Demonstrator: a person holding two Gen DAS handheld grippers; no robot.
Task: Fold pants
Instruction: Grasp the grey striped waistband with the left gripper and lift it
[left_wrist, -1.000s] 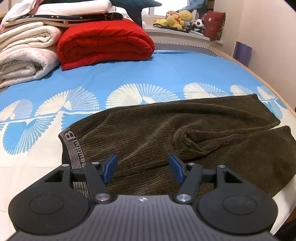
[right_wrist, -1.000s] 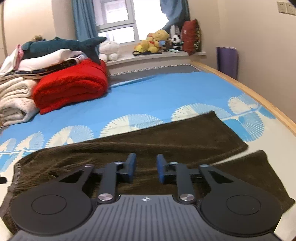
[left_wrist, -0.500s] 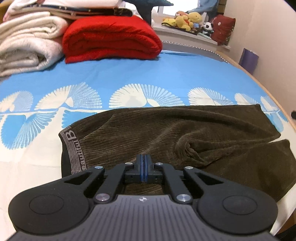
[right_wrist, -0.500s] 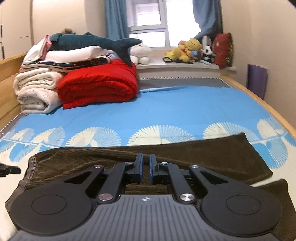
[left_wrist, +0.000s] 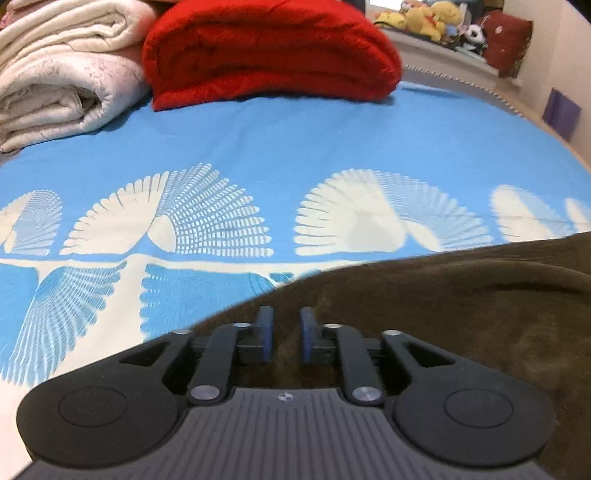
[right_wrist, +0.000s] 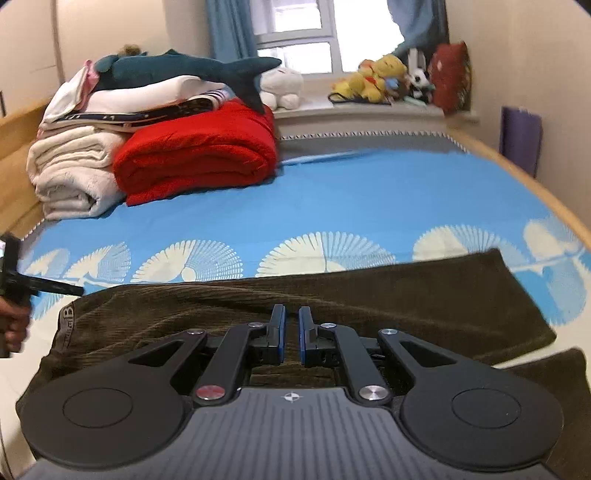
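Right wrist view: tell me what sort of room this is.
Most likely a bedroom. A bed with a blue patterned sheet fills the view, folded blankets are stacked at its far left, and plush toys line the windowsill behind.

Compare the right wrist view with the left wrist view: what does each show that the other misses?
Right wrist only: the window, the teal plush shark, the pants' lettered waistband, a hand at the left edge.
Left wrist only: nothing extra, just a closer, blurred look.
Both: dark brown corduroy pants, blue fan-print bedsheet, folded red blanket, cream blankets, stuffed toys.
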